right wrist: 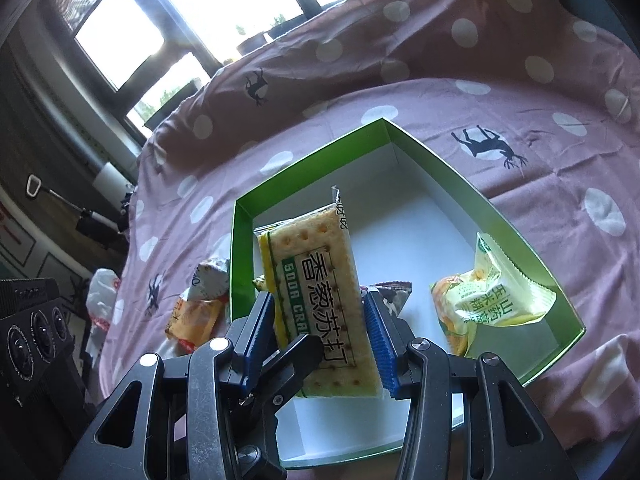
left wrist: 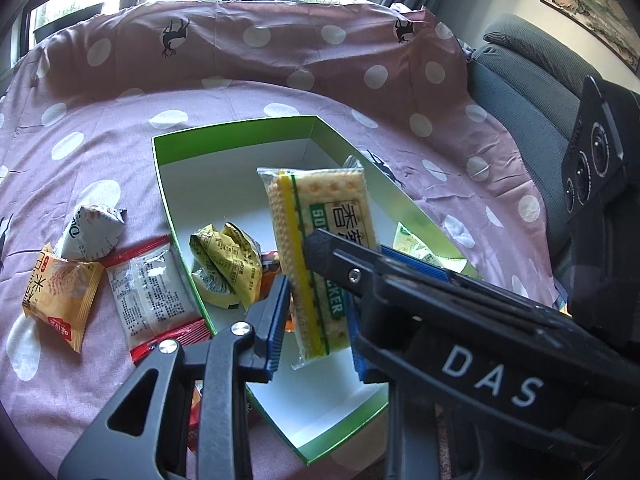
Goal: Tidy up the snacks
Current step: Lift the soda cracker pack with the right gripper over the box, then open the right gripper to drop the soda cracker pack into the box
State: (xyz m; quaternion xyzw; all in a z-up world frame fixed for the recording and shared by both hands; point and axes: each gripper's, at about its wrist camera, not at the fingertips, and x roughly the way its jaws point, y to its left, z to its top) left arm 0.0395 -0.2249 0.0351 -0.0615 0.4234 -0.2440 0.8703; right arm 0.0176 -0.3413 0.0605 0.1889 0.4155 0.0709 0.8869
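Observation:
A soda cracker packet (left wrist: 316, 216) (right wrist: 320, 280) stands upright over the open green box (left wrist: 236, 128) (right wrist: 304, 160). Both grippers are shut on it. My left gripper (left wrist: 318, 332) pinches its lower part between blue pads. My right gripper (right wrist: 320, 336) clamps it across its width; in the left wrist view it reaches in from the right. Inside the box lie a yellow packet (left wrist: 228, 268) and a pale green packet (left wrist: 416, 248) (right wrist: 492, 292). A dark packet (right wrist: 390, 294) shows behind the right pad.
The box sits on a pink polka-dot cloth (left wrist: 100, 128). Left of the box lie an orange packet (left wrist: 60, 300) (right wrist: 196, 316), a red-edged white packet (left wrist: 156, 296) and a crumpled white packet (left wrist: 92, 232). A grey armchair (left wrist: 532, 92) stands at the right.

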